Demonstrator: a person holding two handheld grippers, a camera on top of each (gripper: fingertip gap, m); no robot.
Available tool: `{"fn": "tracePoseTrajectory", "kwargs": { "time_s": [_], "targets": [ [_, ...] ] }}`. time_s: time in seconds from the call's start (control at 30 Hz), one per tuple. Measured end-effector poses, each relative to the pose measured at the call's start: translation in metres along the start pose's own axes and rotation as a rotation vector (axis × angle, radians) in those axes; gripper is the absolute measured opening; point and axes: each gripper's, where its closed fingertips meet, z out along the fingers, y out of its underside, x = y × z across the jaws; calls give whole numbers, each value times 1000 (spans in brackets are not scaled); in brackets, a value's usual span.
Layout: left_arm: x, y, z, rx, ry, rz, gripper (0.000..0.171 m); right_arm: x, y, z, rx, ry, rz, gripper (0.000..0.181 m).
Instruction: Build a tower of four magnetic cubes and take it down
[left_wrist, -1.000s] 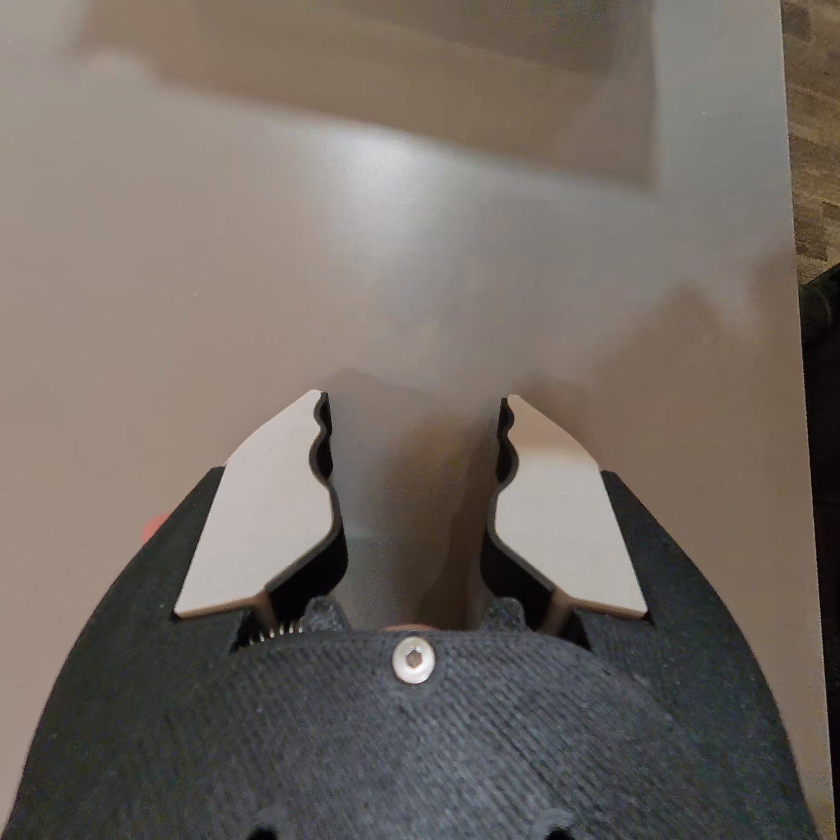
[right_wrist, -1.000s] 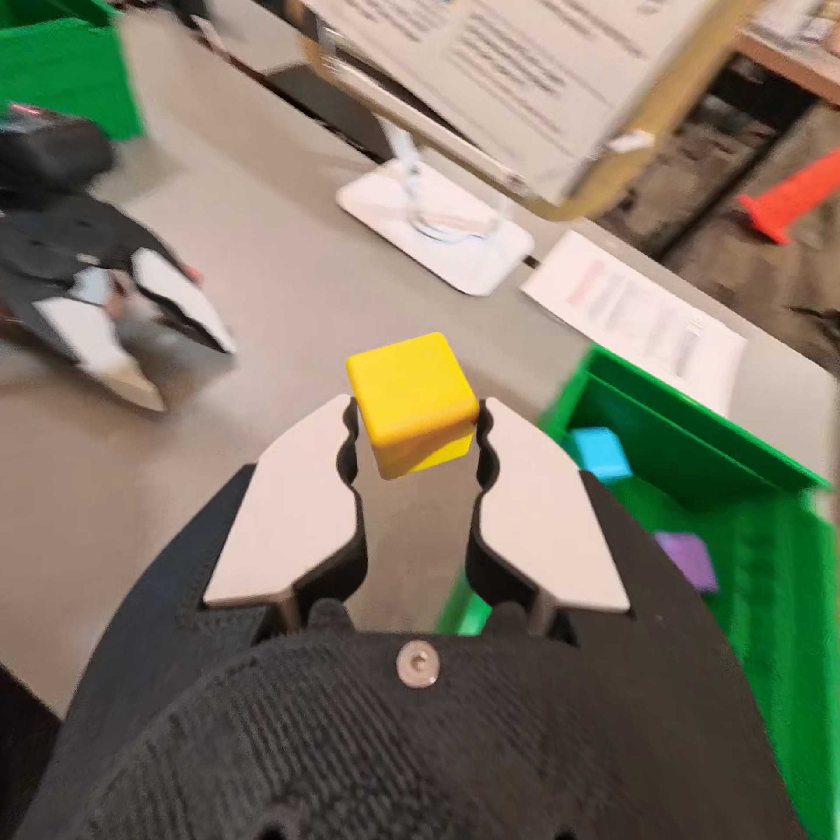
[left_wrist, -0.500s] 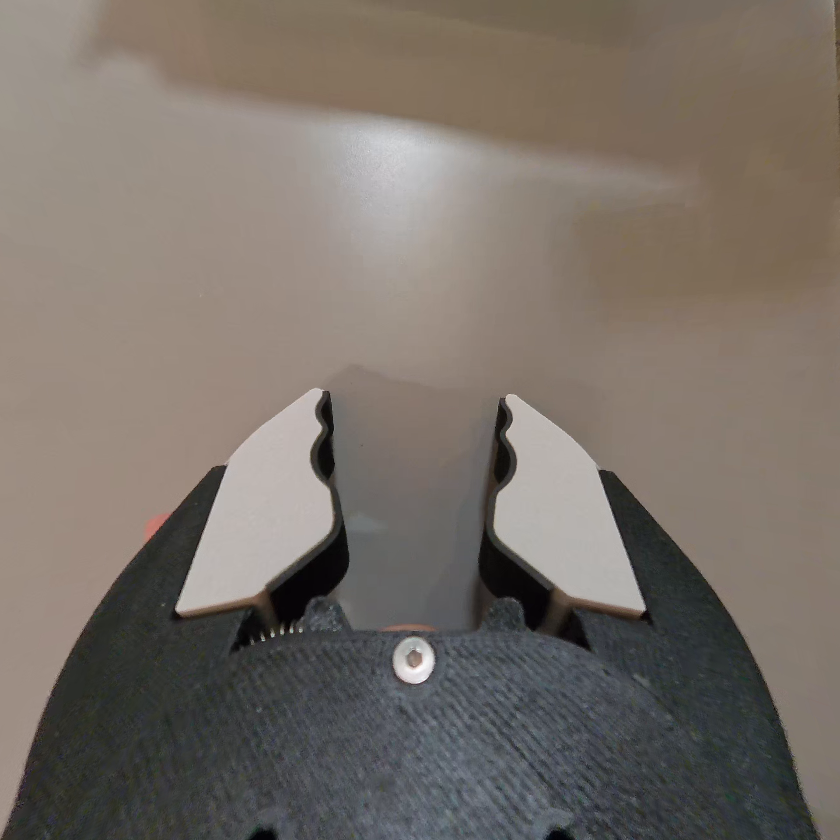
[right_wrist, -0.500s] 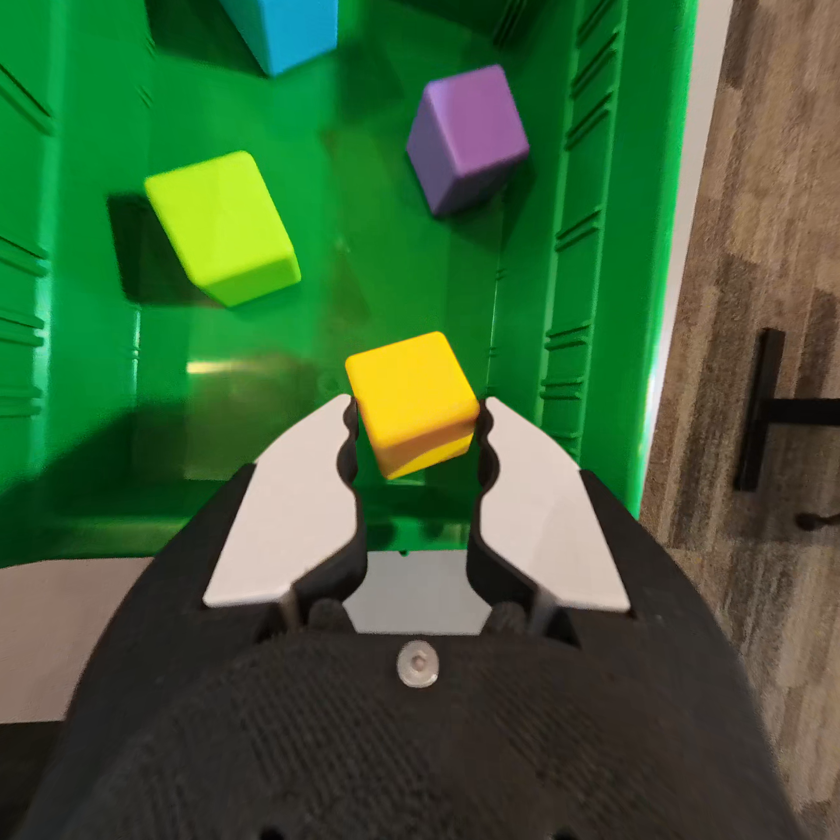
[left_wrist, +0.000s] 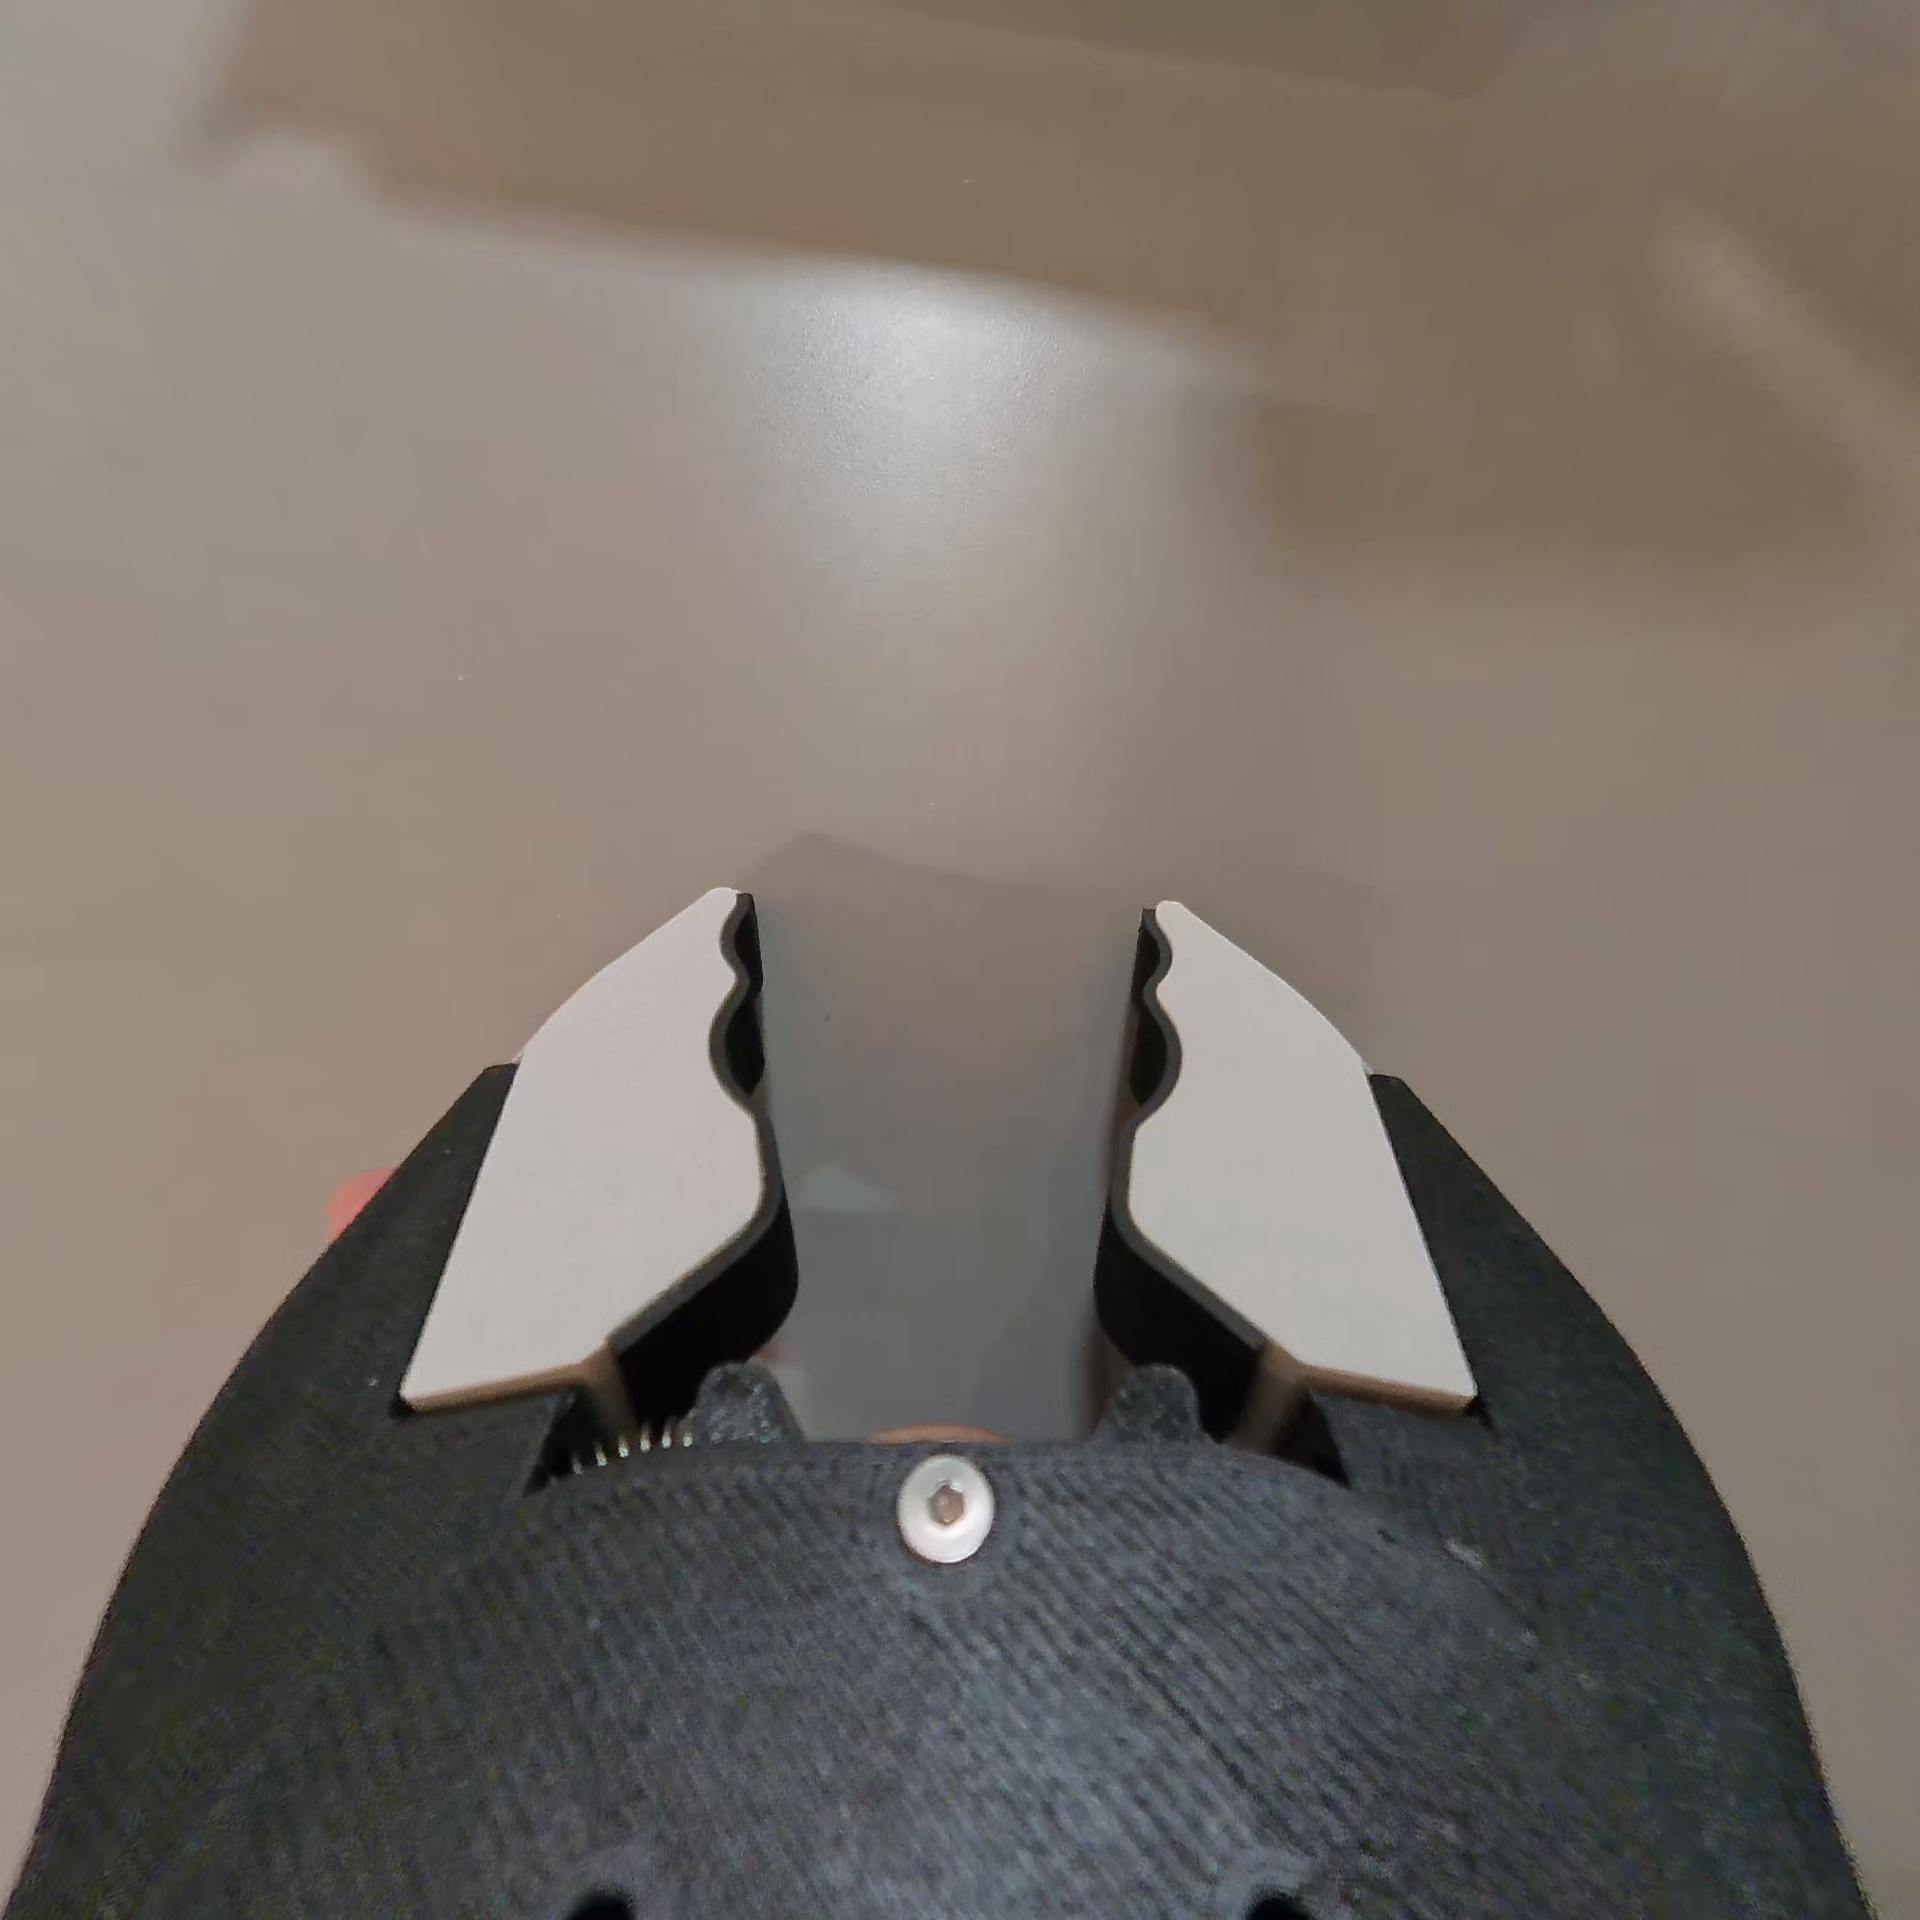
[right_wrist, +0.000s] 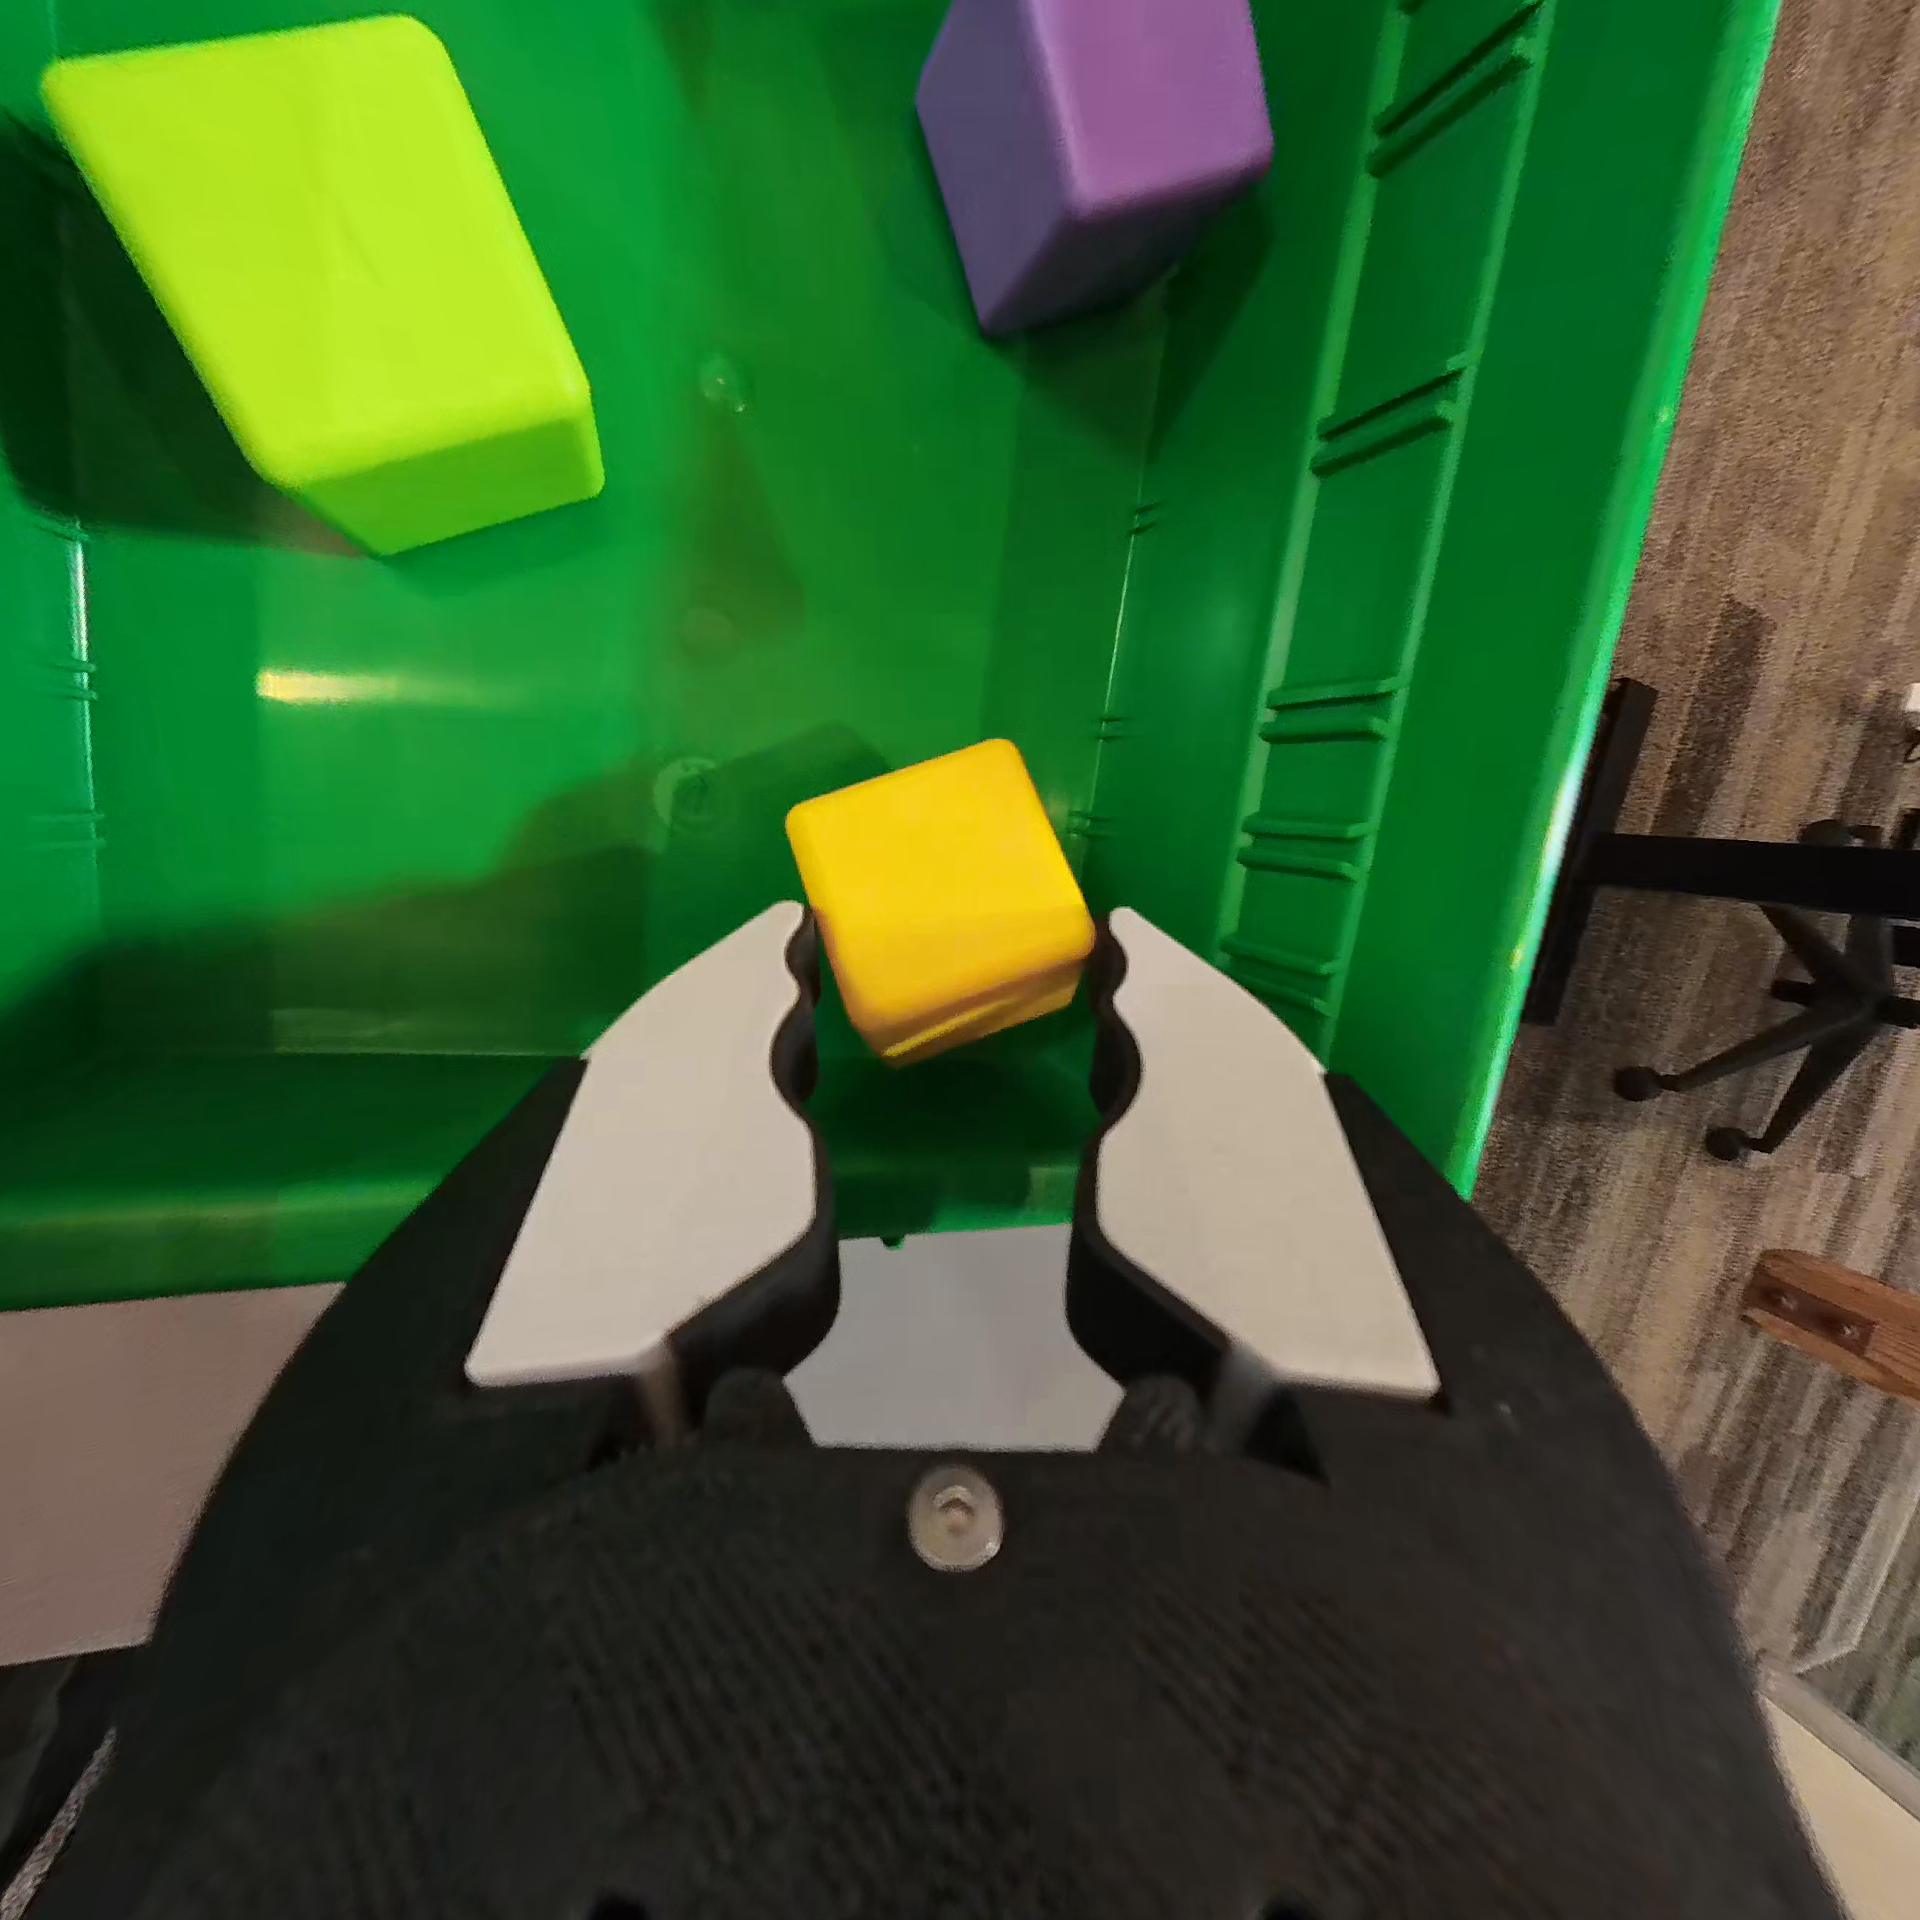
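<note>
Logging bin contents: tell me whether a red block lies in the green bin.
No: the green bin holds only a lime block and a purple block.

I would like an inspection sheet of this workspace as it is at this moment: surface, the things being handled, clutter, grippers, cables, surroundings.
Surface: plain beige table, bare under the left gripper.
Things: yellow cube over the green bin; lime block and purple block lie on the bin floor, apart.
Clutter: nothing seen.
Grippers: left gripper open, holding nothing; right gripper shut on the yellow cube at its fingertips.
Cables: nothing seen.
Surroundings: grey plank floor, black chair base, wooden piece at right.
</note>
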Motion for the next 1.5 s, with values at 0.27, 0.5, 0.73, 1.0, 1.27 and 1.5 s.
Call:
{"fn": "tracePoseTrajectory", "kwargs": {
  "time_s": [0.27, 0.5, 0.73, 1.0, 1.27, 1.5],
  "targets": [
    [0, 0, 0, -3, -7, 7, 69, 1, 0, 0, -6, 20, -17, 51],
    [0, 0, 0, -3, -7, 7, 69, 2, 0, 0, -8, 34, -28, 50],
    [0, 0, 0, -3, -7, 5, 68, 7, 1, -3, -3, 70, -39, 50],
    [0, 0, 0, -3, -7, 4, 68, 17, -29, -34, 186, 99, 2, 50],
    [0, 1, 1, -5, -12, 9, 69, 67, -58, -88, 616, 162, 287, 58],
    [-2, 0, 1, -6, -26, 4, 66, 87, -38, -76, 639, 122, 372, 64]
  ]
}}
